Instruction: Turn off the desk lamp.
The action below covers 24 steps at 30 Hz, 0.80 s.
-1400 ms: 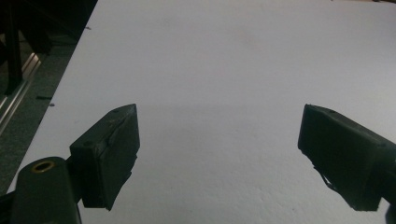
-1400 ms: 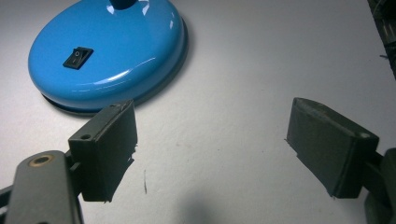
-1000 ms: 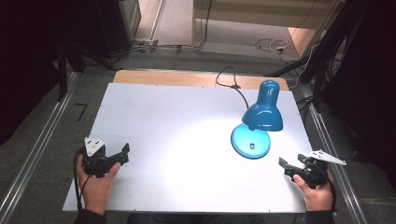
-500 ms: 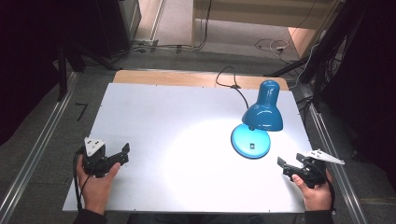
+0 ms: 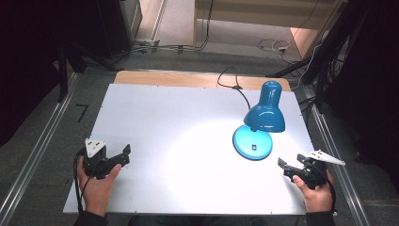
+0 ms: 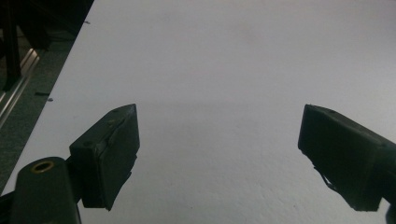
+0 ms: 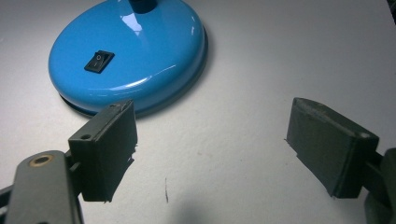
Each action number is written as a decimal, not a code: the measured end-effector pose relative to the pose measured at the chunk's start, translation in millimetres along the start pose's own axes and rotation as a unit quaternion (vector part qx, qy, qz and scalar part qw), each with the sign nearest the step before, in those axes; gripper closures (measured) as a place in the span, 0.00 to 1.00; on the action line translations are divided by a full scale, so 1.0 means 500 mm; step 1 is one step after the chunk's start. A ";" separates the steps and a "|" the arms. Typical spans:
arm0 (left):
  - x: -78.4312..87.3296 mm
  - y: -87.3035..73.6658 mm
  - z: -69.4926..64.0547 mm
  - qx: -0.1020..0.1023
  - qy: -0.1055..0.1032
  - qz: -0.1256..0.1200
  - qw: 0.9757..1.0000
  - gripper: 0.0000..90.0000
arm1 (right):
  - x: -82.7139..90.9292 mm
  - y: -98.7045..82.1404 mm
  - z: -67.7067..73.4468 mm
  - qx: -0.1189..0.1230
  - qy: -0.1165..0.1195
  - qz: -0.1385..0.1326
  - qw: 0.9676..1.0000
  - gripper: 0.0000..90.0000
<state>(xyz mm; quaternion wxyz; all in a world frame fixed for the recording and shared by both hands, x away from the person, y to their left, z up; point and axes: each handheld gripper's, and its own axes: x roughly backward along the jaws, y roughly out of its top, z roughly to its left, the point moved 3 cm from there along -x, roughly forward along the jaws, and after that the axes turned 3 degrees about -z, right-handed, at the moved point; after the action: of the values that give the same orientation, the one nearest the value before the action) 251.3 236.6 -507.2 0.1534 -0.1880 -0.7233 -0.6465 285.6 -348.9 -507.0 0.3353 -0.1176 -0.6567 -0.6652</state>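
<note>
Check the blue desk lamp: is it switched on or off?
On. The lamp casts a bright pool of light on the table left of its base. The rocker switch position itself is unclear.

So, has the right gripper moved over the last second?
Yes, slightly: the right gripper has crept left along the table's near edge, staying below the blue lamp's base.

The desk lamp is glossy blue all over, its round base a lighter sky blue with a black rocker switch. The bench is plain white, its far edge light wood. Both grippers' jaws are matte black.
</note>
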 end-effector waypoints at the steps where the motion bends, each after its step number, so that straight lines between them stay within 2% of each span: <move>1: 0.000 0.000 0.000 0.000 0.000 0.000 1.000 0.15 | 0.000 0.000 0.000 0.000 0.000 0.000 1.000 0.17; 24: 0.001 0.002 0.002 0.003 -0.003 -0.002 1.000 0.15 | -0.007 0.007 0.012 0.007 0.003 -0.002 1.000 0.17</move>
<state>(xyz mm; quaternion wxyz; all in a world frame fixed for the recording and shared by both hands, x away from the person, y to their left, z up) 251.4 237.9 -506.4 0.1506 -0.1885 -0.7259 -0.6440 288.6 -342.0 -505.5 0.3371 -0.1120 -0.6603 -0.6617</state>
